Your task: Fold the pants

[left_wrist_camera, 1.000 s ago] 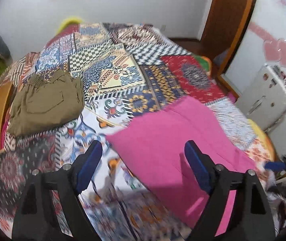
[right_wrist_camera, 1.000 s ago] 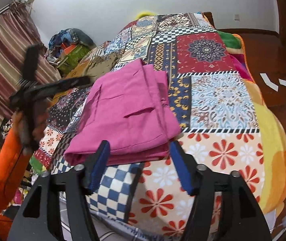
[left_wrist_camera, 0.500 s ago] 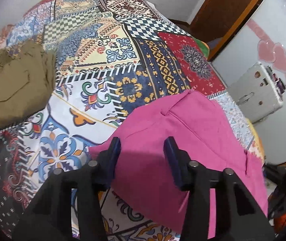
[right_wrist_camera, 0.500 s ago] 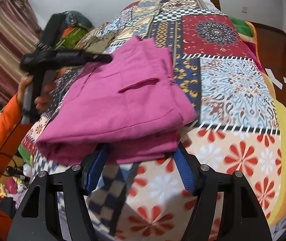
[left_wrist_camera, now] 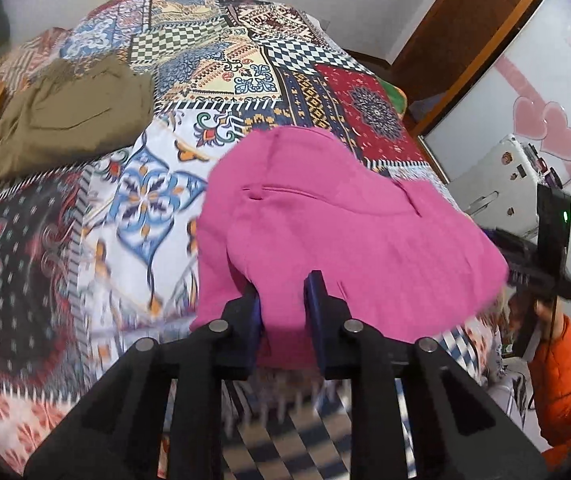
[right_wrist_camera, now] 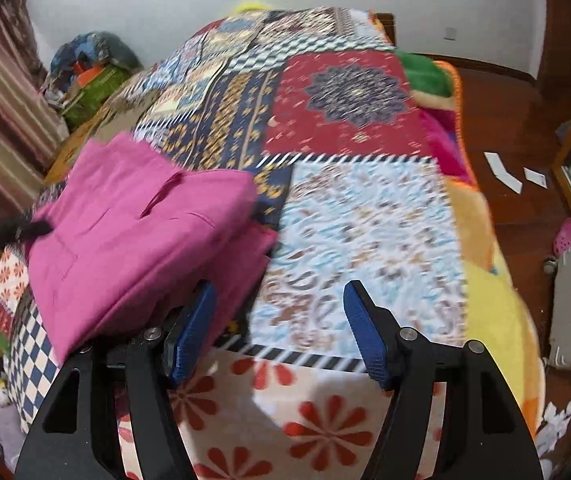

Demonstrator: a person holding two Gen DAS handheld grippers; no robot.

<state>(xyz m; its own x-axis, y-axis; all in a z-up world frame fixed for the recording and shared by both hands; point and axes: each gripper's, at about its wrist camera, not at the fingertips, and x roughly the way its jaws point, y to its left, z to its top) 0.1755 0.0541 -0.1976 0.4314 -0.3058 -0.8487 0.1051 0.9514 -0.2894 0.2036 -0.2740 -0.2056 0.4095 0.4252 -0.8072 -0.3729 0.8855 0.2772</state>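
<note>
Folded pink pants (left_wrist_camera: 341, 232) lie on the patterned bedspread (left_wrist_camera: 141, 200). My left gripper (left_wrist_camera: 283, 312) is at their near edge, its jaws closing with a bunch of pink cloth pinched between the blue pads. The cloth humps up just beyond the pads. In the right wrist view the pink pants (right_wrist_camera: 133, 240) sit to the left, their corner draped over the outer side of the left finger (right_wrist_camera: 193, 328). My right gripper (right_wrist_camera: 281, 328) stands open with only bedspread showing between its fingers.
A second, olive pair of folded pants (left_wrist_camera: 73, 116) lies at the bed's far left. A person's orange sleeve (left_wrist_camera: 561, 392) shows at the right bed edge. A white cabinet (left_wrist_camera: 501, 184) and a wooden floor (right_wrist_camera: 505, 128) lie to the right of the bed.
My left gripper moved in on the pants' near edge and its jaws narrowed onto the cloth, which now bunches up. My right gripper slid right, so the pants sit left of its fingers.
</note>
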